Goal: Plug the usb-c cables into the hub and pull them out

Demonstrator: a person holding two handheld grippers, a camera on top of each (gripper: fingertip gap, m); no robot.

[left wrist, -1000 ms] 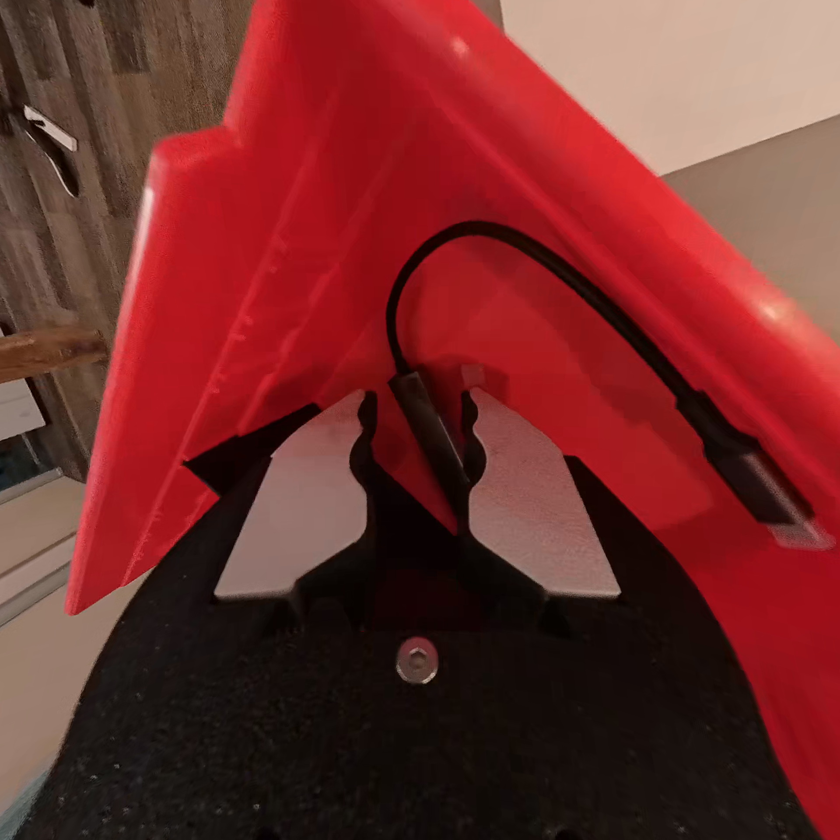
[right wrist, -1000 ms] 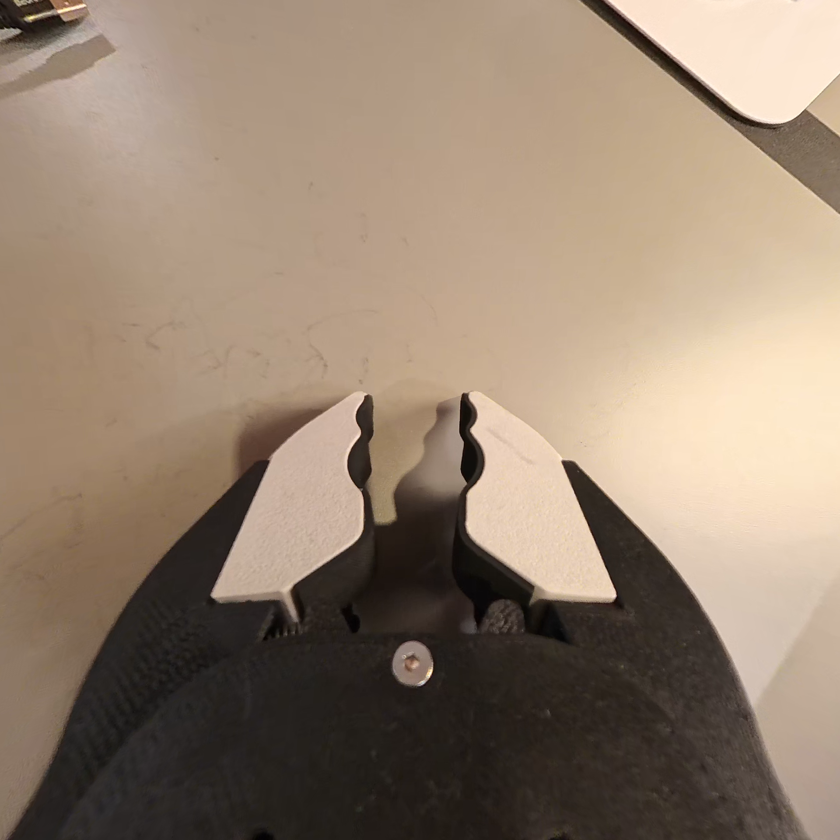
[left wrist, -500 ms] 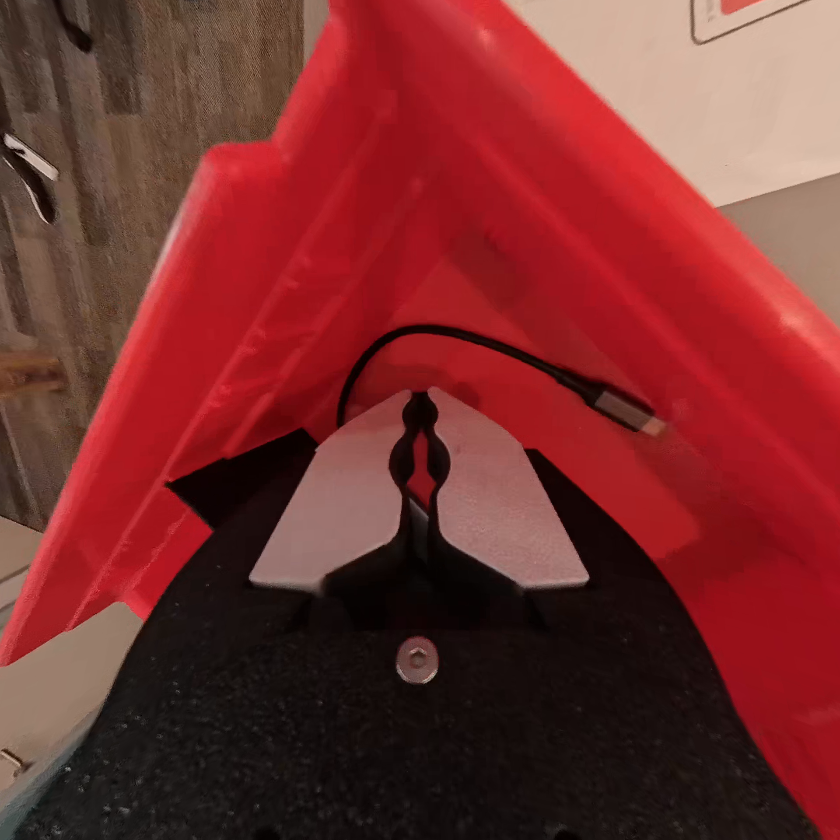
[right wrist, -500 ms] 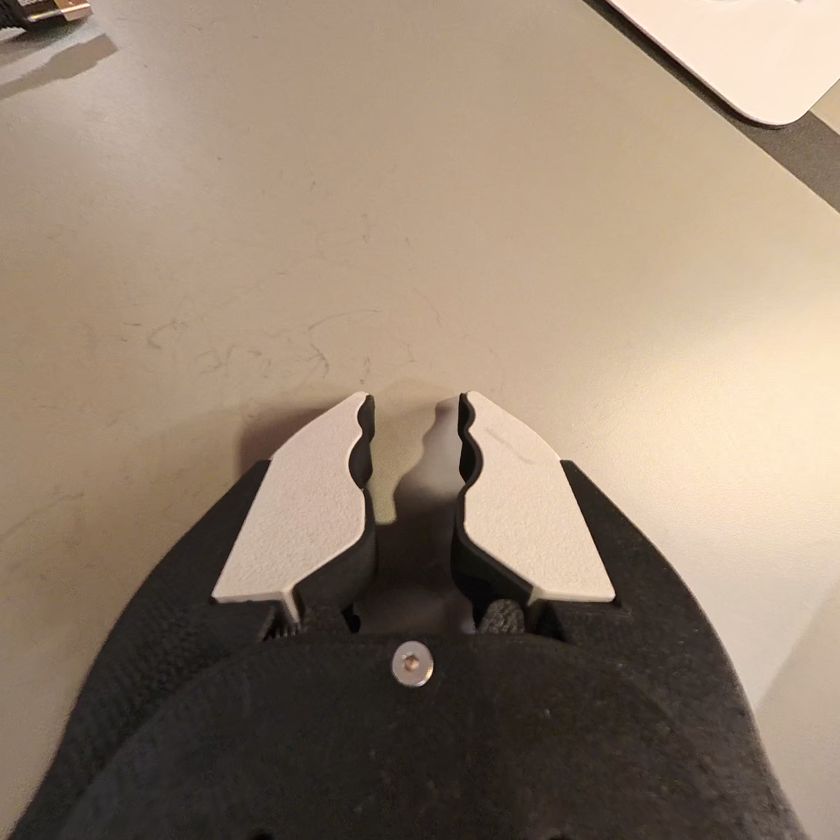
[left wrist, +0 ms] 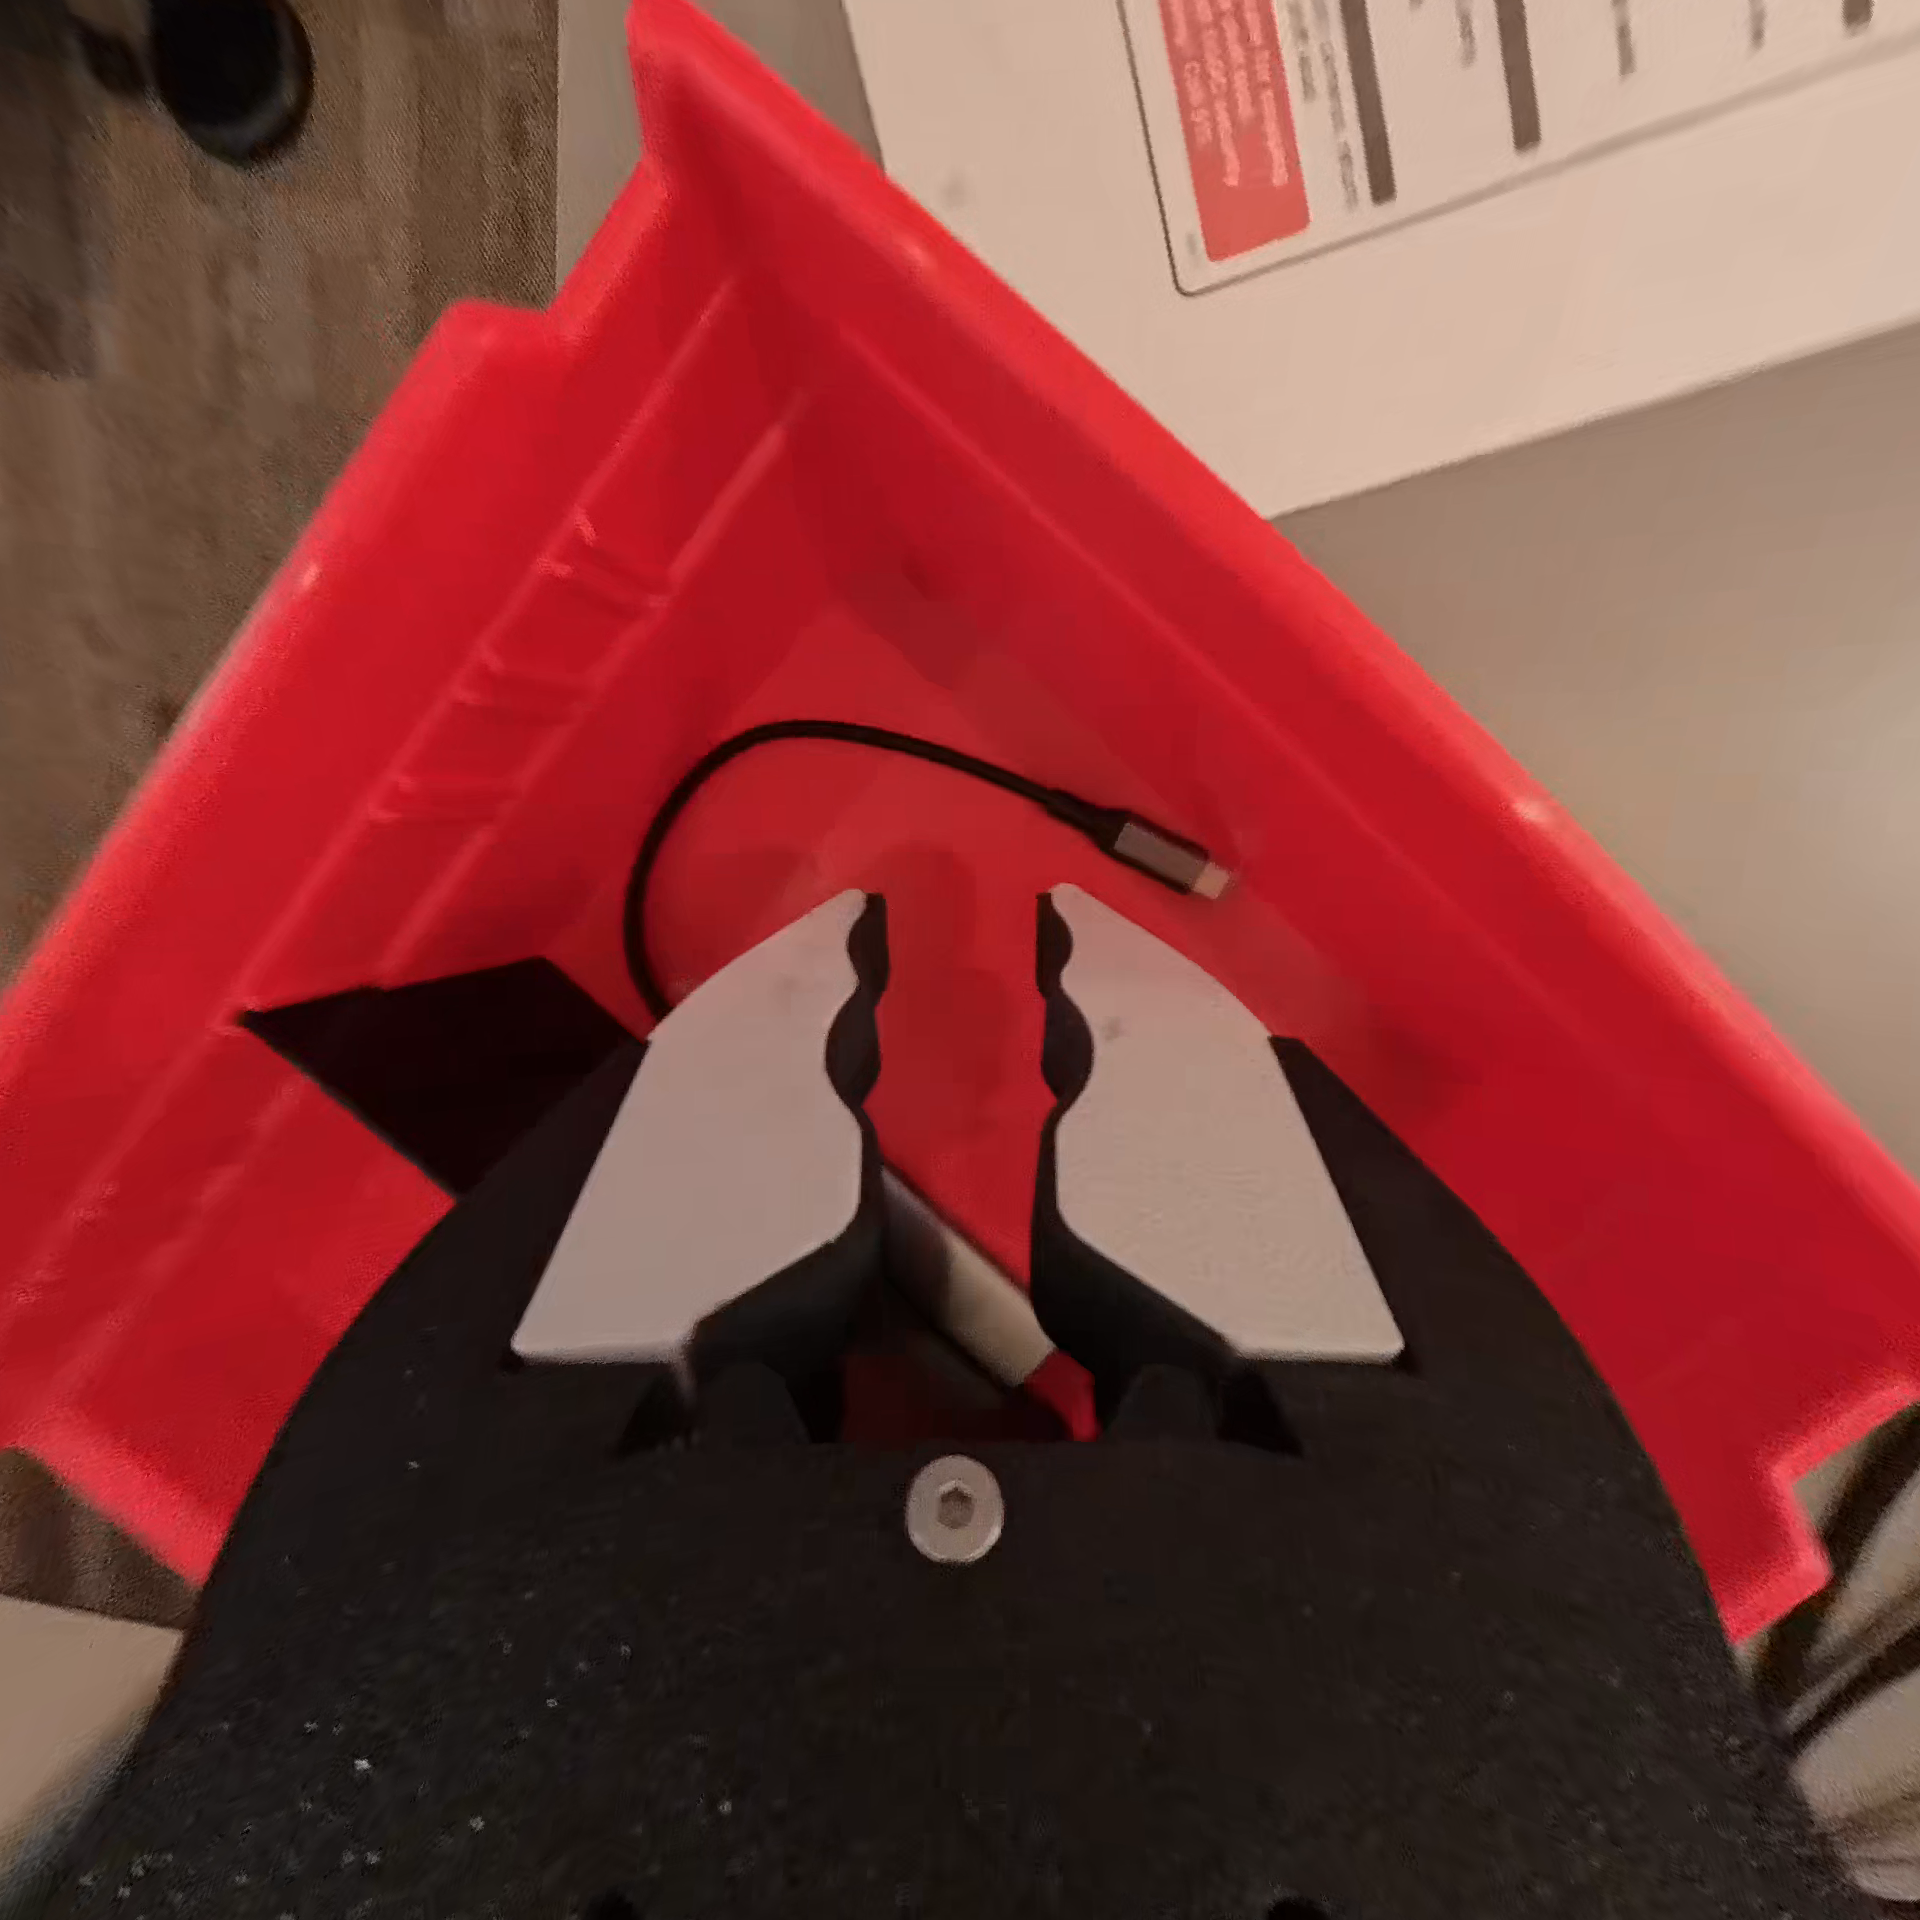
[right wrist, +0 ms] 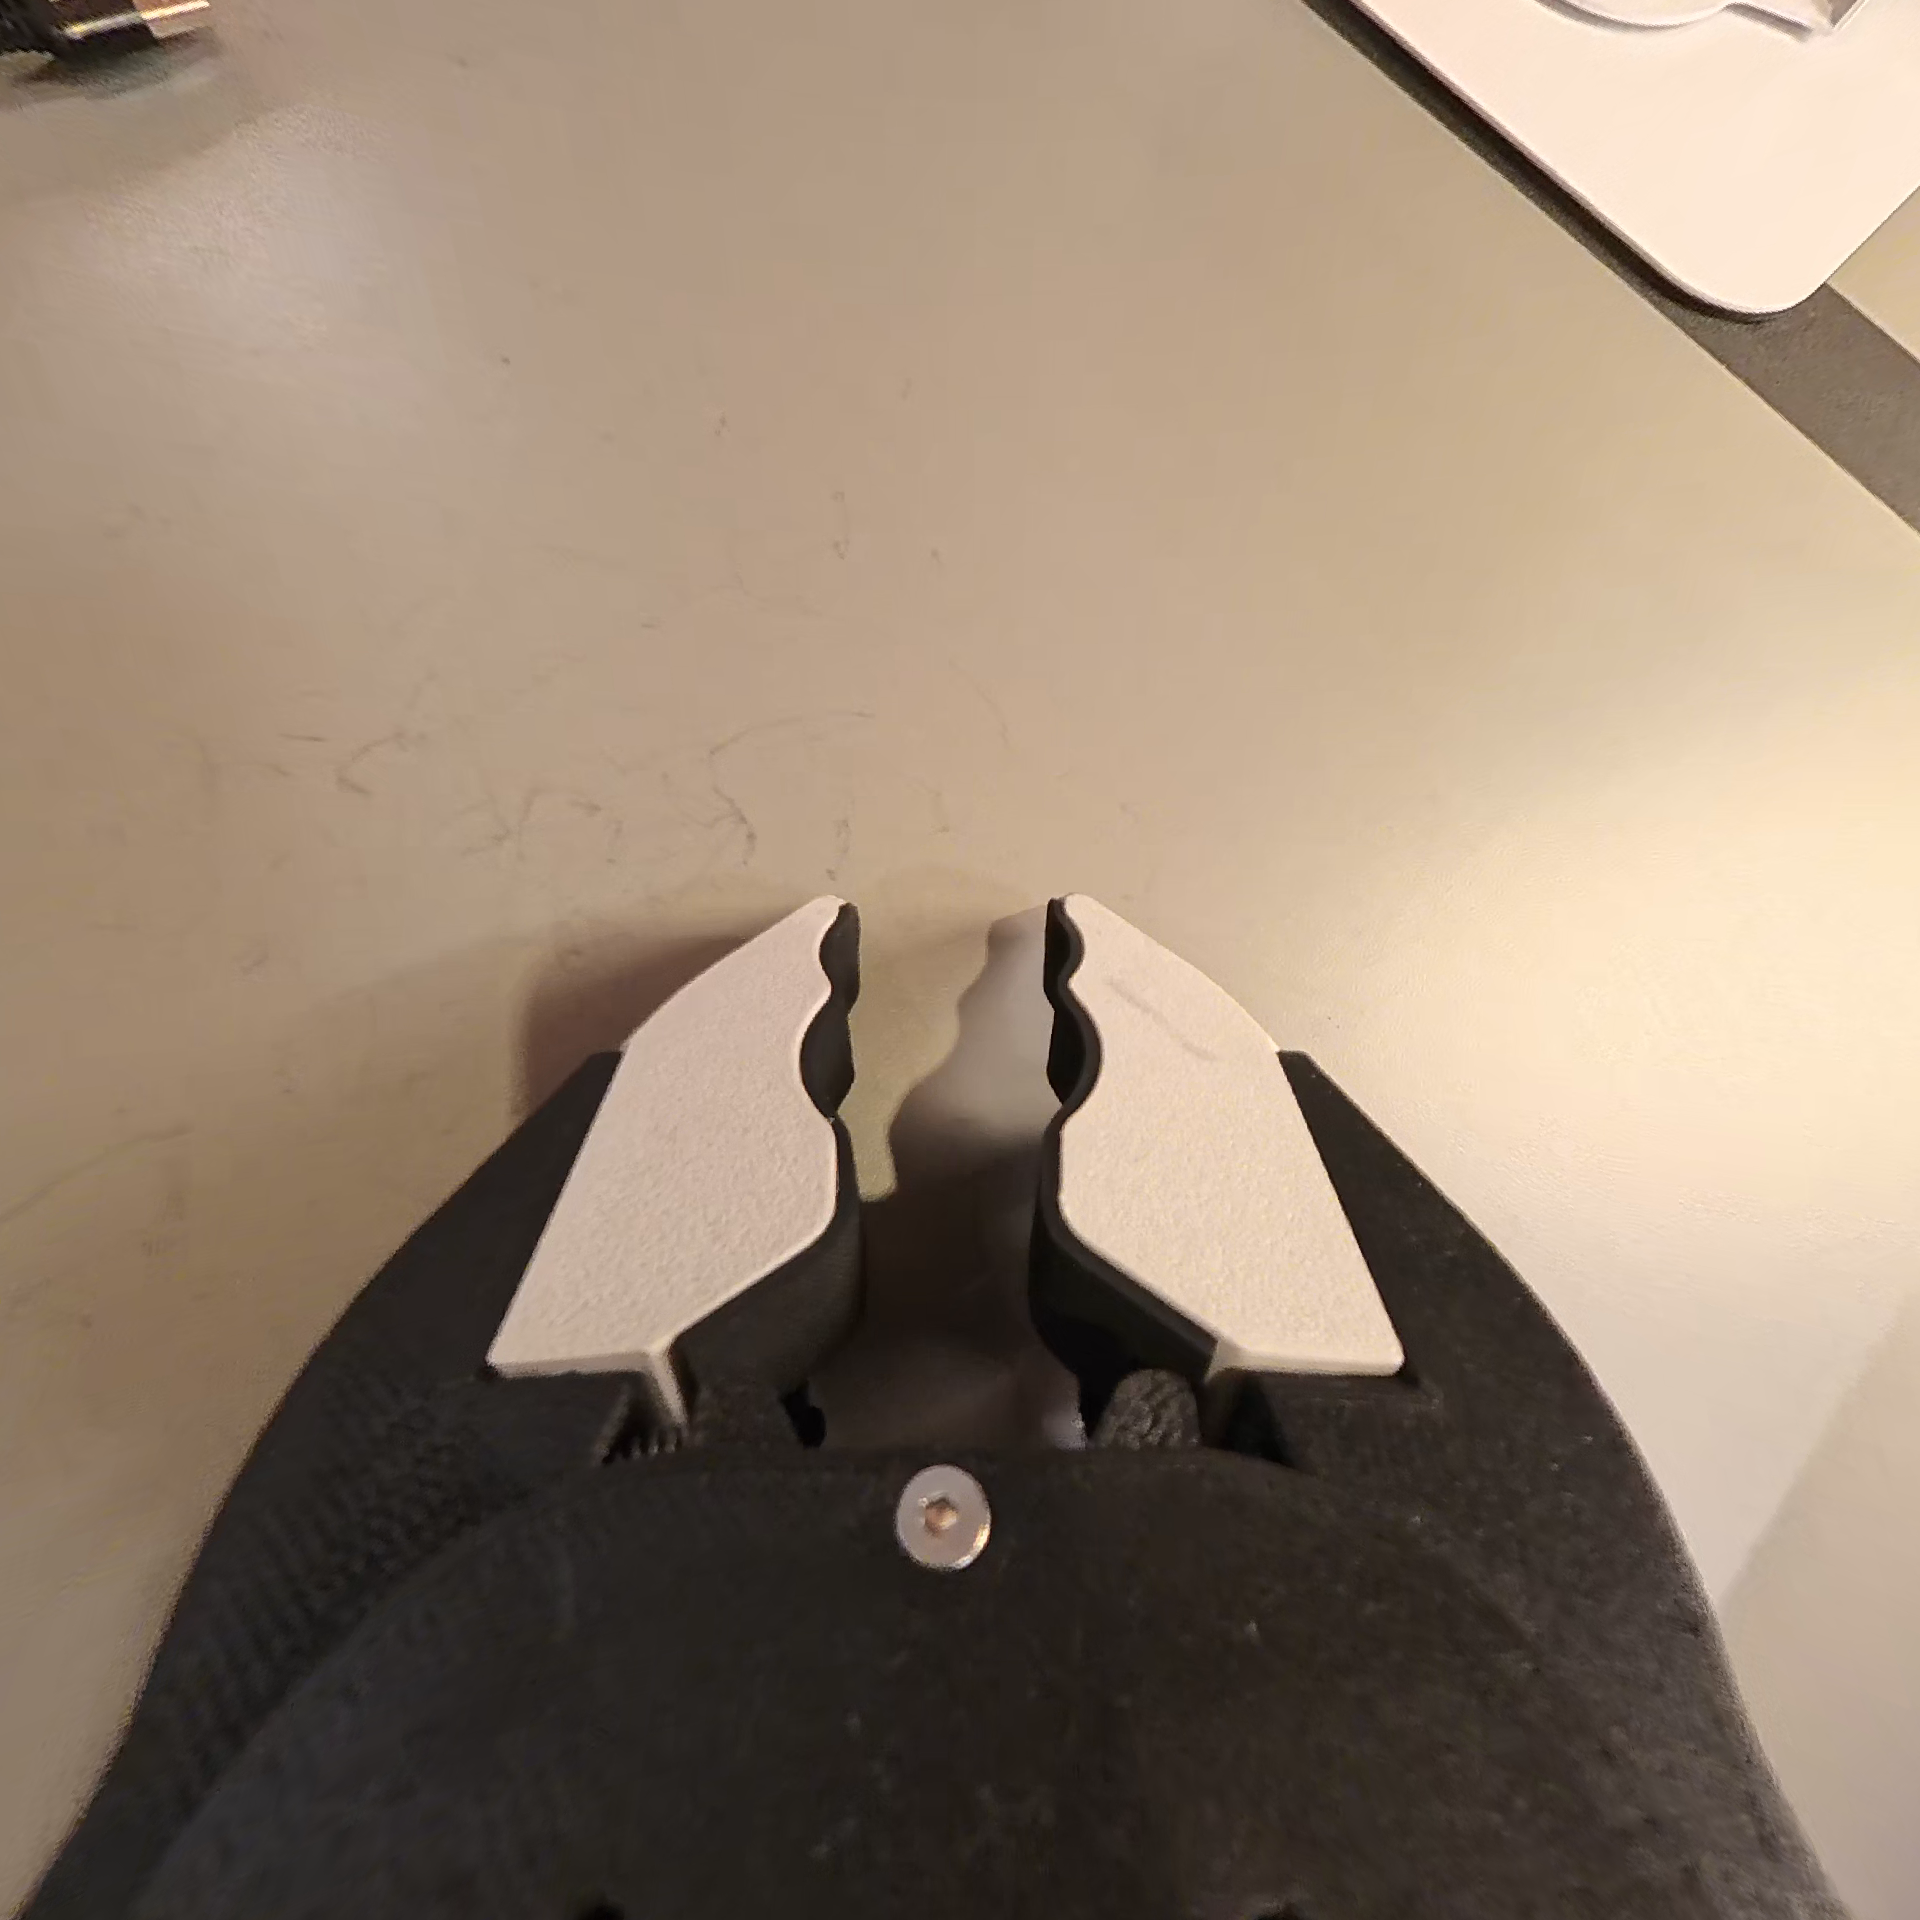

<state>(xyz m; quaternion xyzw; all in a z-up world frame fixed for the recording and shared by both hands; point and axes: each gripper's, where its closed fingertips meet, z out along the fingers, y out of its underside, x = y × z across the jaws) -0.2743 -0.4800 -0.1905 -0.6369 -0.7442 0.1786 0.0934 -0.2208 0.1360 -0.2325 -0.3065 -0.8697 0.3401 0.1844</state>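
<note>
Bright red bin (left wrist: 1195, 582), black cable (left wrist: 790, 743) inside it with a grey plug (left wrist: 1158, 850); beige tabletop (right wrist: 935, 468) elsewhere.

A scuffed beige worktop (right wrist: 935, 468) is lit warmly. Wood-grain flooring (left wrist: 208, 416) is seen beside it, and a white board (right wrist: 1662, 125) lies at its far edge.

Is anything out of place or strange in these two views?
Nothing looks damaged or spilled. A short black USB-C cable lies loose in the red bin, plugged into nothing. The left gripper above it and the right gripper over the table are open and empty.
</note>
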